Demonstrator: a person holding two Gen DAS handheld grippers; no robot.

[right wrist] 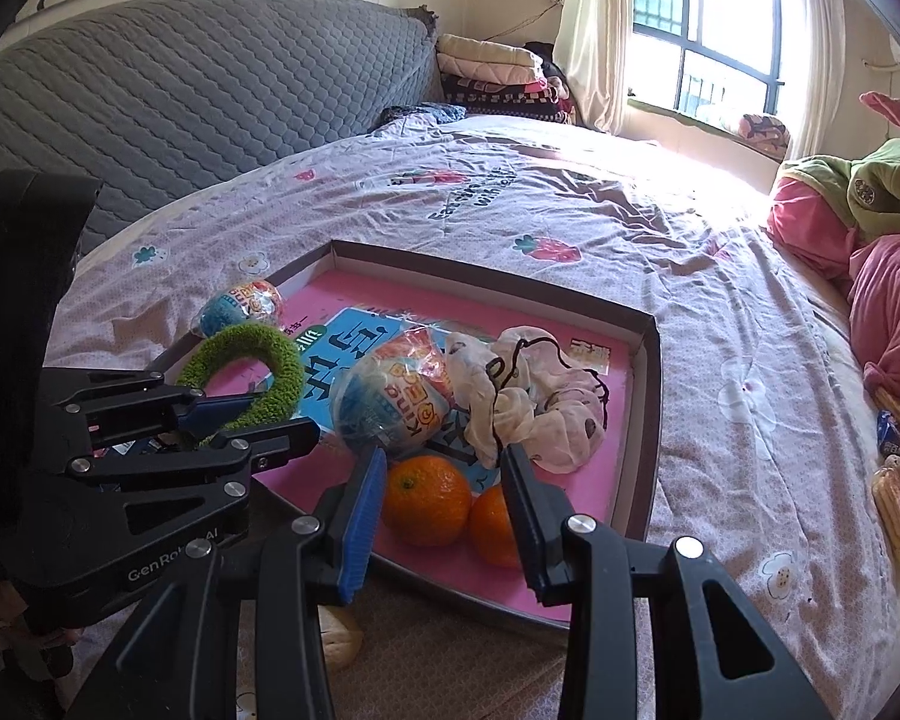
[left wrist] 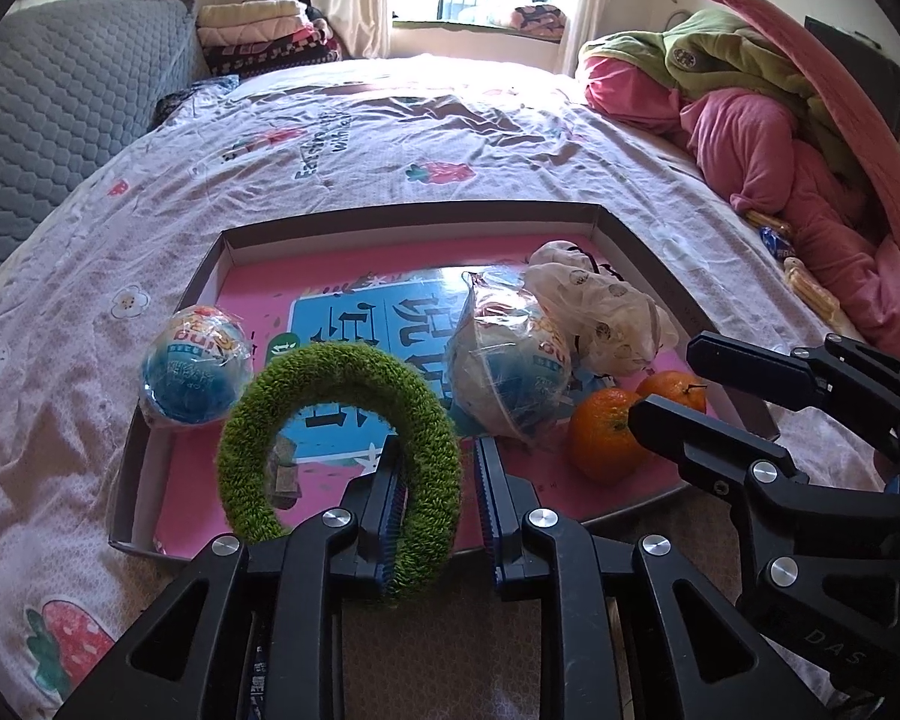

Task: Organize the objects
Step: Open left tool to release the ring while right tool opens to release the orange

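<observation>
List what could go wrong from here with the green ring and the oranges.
1. The green fuzzy ring stands on edge between the jaws of the left gripper, touching only one pad; it may tip or roll against the wrapped snack ball.
2. The right gripper hangs open over two touching oranges; closing could nudge one toward the tray's low near rim.

The tray's (left wrist: 234, 243) far half looks free; oranges (right wrist: 426, 498) and wrapped ball (right wrist: 390, 405) crowd the near edge.

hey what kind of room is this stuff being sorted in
Most likely a bedroom: the tray sits on a bed with a printed sheet, a grey quilted headboard behind, and folded blankets stacked by the window.
</observation>
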